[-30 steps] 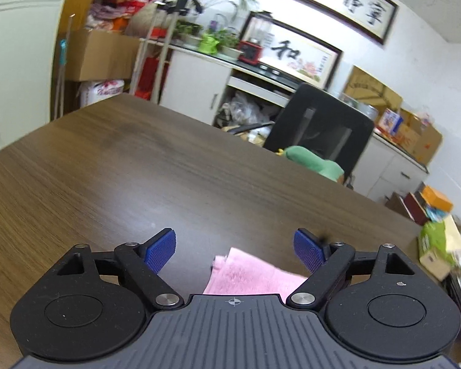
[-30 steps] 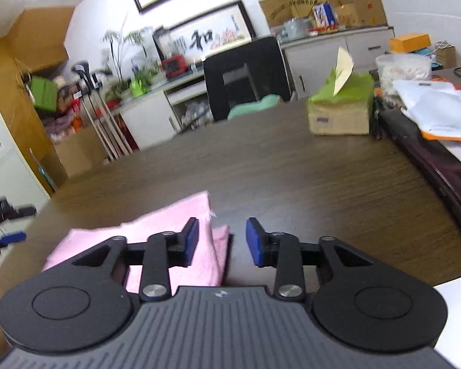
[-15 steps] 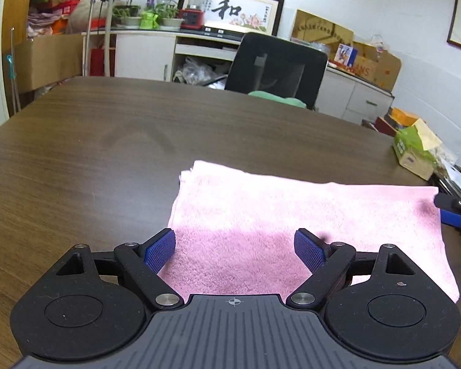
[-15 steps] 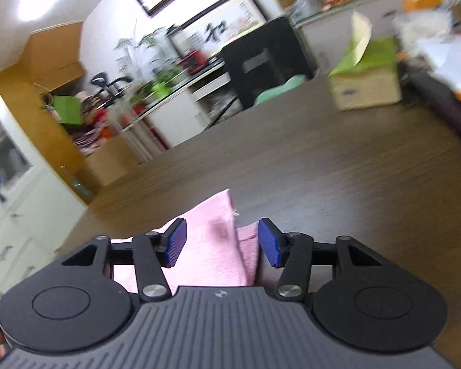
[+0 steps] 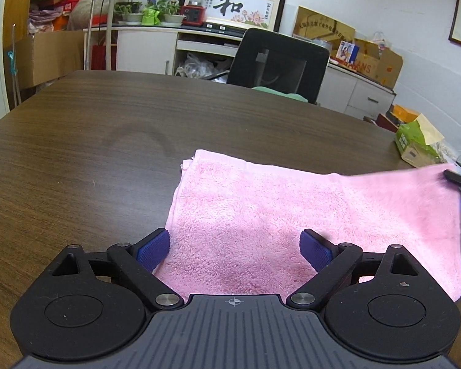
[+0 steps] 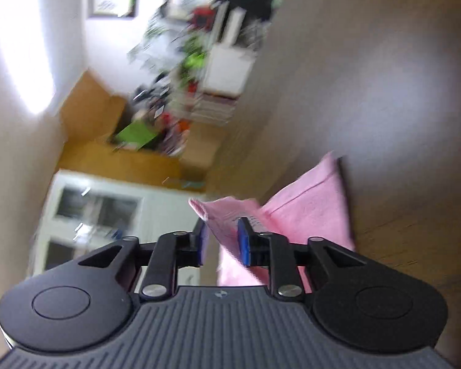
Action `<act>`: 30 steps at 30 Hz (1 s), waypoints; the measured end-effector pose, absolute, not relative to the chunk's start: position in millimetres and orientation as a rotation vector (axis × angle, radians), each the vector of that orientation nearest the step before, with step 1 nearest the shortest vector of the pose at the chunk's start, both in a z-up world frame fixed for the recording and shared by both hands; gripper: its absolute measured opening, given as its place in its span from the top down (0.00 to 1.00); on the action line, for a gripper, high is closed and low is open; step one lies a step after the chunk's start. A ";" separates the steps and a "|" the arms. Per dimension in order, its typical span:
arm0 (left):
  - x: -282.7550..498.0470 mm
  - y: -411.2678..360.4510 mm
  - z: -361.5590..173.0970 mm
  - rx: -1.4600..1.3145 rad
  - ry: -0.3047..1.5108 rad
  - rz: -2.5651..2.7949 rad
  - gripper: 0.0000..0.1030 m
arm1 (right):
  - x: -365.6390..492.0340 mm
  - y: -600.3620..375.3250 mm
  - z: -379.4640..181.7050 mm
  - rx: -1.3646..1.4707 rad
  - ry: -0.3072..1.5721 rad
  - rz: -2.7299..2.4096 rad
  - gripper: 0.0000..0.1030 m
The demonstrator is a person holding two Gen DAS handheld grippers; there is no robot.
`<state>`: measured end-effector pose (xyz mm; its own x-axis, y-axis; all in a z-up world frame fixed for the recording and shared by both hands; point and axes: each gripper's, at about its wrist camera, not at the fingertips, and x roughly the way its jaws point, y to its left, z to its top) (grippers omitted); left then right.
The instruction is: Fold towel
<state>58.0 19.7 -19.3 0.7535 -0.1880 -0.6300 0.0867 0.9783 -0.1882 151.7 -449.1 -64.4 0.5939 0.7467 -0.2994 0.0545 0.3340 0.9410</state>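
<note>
A pink towel, folded once, lies on the dark wooden table. My left gripper is open and hovers just above the towel's near left part, holding nothing. My right gripper is rolled sideways, and a lifted corner of the towel sits between its narrowed jaws. That gripper shows at the far right of the left wrist view, with the towel's right end raised and blurred. The right wrist view is motion-blurred.
A black office chair stands at the table's far edge. A green tissue box sits on the table at the right. Cabinets, cardboard boxes and plants line the walls behind.
My right gripper has narrowed on the towel's right corner, lifted it and rolled sideways. The left gripper has stayed open over the towel's left part.
</note>
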 end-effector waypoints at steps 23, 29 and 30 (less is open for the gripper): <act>56.7 20.0 -26.6 -0.038 0.716 -0.064 0.06 | 140.3 -406.2 -43.2 0.747 0.814 0.512 0.23; 49.9 27.8 -15.1 -0.032 0.652 -0.050 0.07 | 114.1 -383.3 -33.8 0.719 0.823 0.627 0.17; 50.0 29.8 -13.9 -0.036 0.648 -0.050 0.07 | 111.5 -381.1 -33.4 0.723 0.829 0.635 0.17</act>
